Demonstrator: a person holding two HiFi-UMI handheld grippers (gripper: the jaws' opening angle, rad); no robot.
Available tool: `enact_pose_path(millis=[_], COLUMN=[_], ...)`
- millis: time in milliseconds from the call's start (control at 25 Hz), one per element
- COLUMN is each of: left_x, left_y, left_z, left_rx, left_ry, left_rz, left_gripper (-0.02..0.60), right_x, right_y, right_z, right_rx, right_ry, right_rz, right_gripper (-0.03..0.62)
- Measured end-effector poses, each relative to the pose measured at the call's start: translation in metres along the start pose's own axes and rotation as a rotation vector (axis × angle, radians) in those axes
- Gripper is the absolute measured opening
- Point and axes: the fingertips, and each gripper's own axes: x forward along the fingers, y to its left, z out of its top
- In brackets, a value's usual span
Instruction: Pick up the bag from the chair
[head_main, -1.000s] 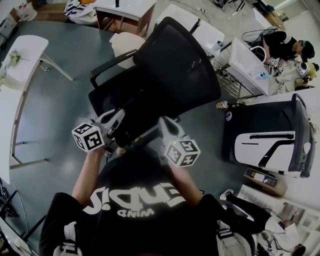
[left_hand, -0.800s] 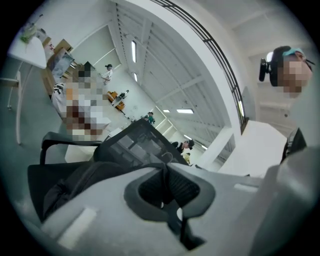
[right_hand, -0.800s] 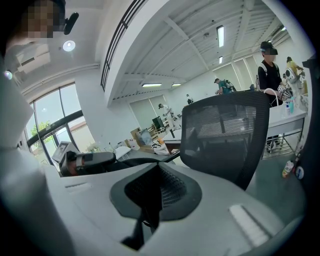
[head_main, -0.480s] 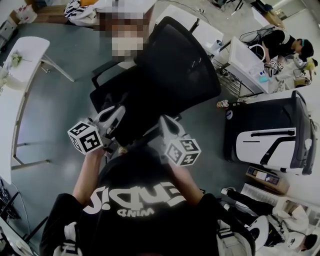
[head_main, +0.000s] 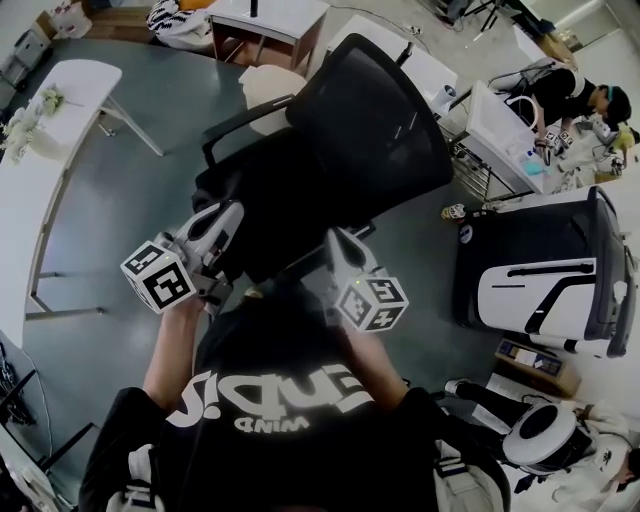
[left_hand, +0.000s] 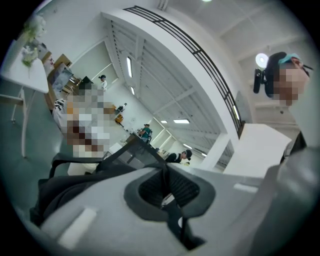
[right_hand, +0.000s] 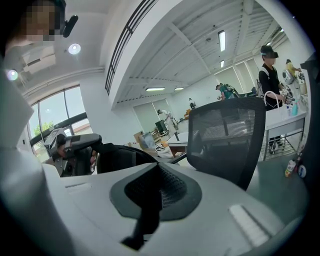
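A black office chair (head_main: 370, 120) with a mesh back stands just ahead of me, its armrest (head_main: 245, 125) on the left. A dark bag (head_main: 255, 190) lies on its seat, hard to tell apart from the black seat. My left gripper (head_main: 228, 215) hangs over the seat's near left edge, jaws pressed together with nothing between them. My right gripper (head_main: 335, 242) sits near the seat's near right edge, also shut and empty. The chair back (right_hand: 227, 137) fills the right gripper view past the closed right gripper (right_hand: 157, 182). In the left gripper view, the closed left gripper (left_hand: 165, 187) hides most of the seat.
White tables (head_main: 60, 95) line the left side. A black and white case (head_main: 540, 275) stands on the floor at the right. People work at a white bench (head_main: 500, 125) at the upper right. A wooden desk (head_main: 265, 30) and a cream seat (head_main: 265, 85) stand beyond the chair.
The left gripper has drifted a little down and to the left. The right gripper has barely moved. Both stay shut and empty.
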Motion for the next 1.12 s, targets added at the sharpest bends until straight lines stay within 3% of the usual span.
enact_pose_path(millis=[600, 1120], left_x=[-0.065, -0.119], left_y=[-0.058, -0.135], left_z=[0.003, -0.069], left_rx=[0.08, 0.127], left_ry=[-0.107, -0.217], left_rz=[0.038, 0.239], left_gripper=[0.002, 0.002], right_x=[-0.058, -0.141], right_y=[0.037, 0.022], right_z=[-0.035, -0.074], right_rx=[-0.017, -0.051], right_ry=[0.011, 0.08], right_rz=[0.062, 0.225], right_gripper=[0.003, 0.003])
